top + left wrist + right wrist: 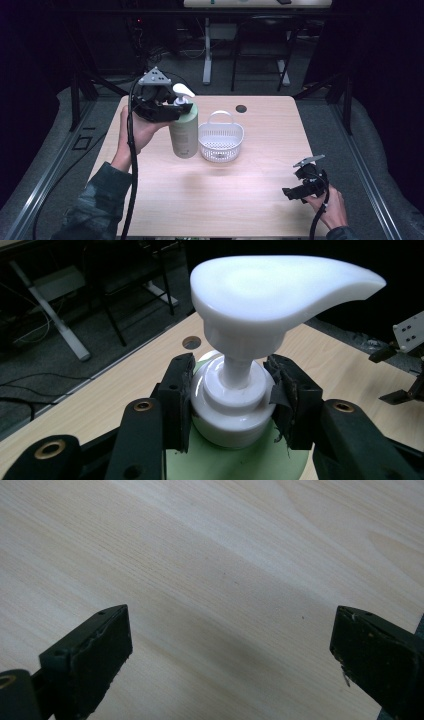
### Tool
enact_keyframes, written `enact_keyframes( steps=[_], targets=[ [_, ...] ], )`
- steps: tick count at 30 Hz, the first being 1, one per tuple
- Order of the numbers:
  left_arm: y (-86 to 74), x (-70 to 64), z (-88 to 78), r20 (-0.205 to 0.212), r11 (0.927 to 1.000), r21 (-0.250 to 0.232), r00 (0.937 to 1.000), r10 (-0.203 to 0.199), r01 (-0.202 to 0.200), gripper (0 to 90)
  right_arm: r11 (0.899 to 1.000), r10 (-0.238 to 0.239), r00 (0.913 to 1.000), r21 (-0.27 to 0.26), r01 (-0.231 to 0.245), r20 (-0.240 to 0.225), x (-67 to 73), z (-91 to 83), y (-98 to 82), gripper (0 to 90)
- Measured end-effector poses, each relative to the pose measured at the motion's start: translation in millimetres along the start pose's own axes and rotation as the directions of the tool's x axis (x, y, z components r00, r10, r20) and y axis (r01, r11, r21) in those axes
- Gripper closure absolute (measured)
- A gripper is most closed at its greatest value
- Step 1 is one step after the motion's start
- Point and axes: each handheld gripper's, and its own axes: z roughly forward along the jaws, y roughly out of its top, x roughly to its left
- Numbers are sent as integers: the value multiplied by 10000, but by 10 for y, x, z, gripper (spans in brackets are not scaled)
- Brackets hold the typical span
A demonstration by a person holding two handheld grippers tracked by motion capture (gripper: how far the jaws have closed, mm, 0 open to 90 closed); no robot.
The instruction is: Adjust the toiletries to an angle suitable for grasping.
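A pale green pump bottle (184, 132) with a white pump head (280, 285) stands upright at the table's middle left. My left gripper (180, 106) comes in from the left, shut on the bottle's white collar (232, 405) just under the pump head, one pad on each side. Whether the bottle's base touches the table I cannot tell. My right gripper (292, 192) is held low near the front right corner. It is open, with bare wood between its jaws (230, 650).
A white perforated basket (221, 137) with a handle sits right beside the bottle. A round cable hole (241, 108) lies behind it in the wooden table (225, 200). Desk legs and dark floor lie beyond the far edge.
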Motion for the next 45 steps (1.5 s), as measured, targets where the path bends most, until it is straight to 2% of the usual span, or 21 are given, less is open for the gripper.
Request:
enact_keyframes(
  steps=[26, 45],
  targets=[
    [219, 26, 57, -5, 9997, -222, 10000, 78, -79, 555, 10000, -10, 10000, 35, 10, -25, 1, 2, -5, 27],
    [317, 39, 280, 125, 9999, -163, 9999, -37, 39, 555, 10000, -24, 10000, 44, 24, -34, -4, 10, -12, 27]
  ],
)
